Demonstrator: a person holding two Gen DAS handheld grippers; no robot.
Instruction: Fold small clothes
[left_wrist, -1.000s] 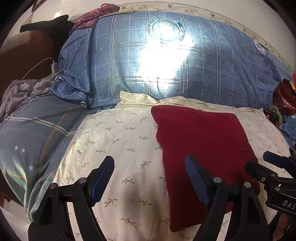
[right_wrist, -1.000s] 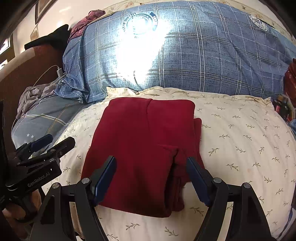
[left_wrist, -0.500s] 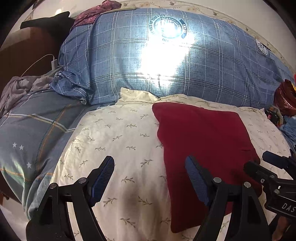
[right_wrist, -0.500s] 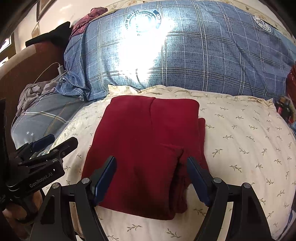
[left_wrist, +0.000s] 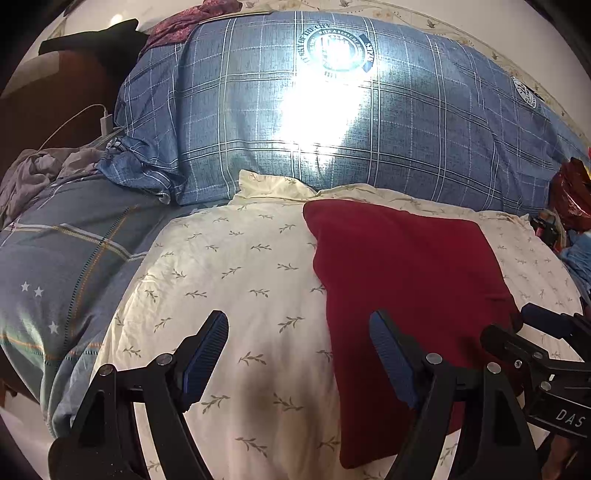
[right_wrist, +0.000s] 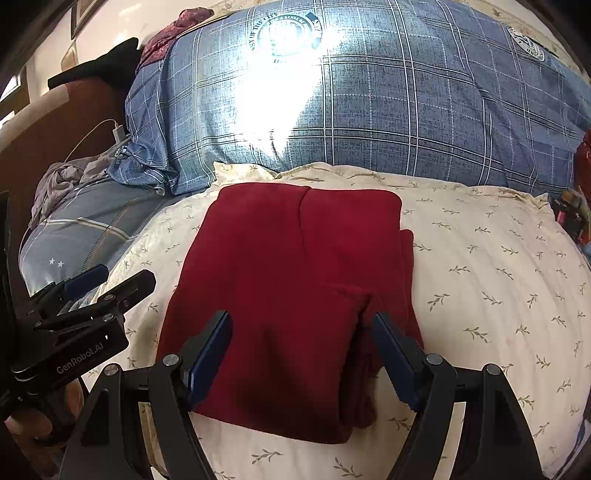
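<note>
A dark red garment (right_wrist: 291, 280) lies folded into a neat rectangle on a cream leaf-print pillow (right_wrist: 491, 280). In the left wrist view the same red garment (left_wrist: 413, 280) fills the right half of the cream pillow (left_wrist: 229, 280). My right gripper (right_wrist: 301, 332) hangs open just above the garment's near edge, nothing between its fingers. My left gripper (left_wrist: 299, 332) is open too, over bare pillow left of the garment, its right finger above the cloth's edge. Each gripper shows at the side of the other's view: the left gripper (right_wrist: 107, 284) and the right gripper (left_wrist: 517, 332).
A large blue plaid pillow (right_wrist: 351, 99) lies behind the cream one, with a bright glare on it. A grey-blue quilt (left_wrist: 55, 266) and crumpled grey cloth (left_wrist: 33, 177) lie at the left. A white charger cable (right_wrist: 110, 131) runs by the headboard. Red packaging (left_wrist: 570, 195) sits at the right.
Both grippers stay open and nearly still; the views have shifted only slightly. The garment has not moved.
</note>
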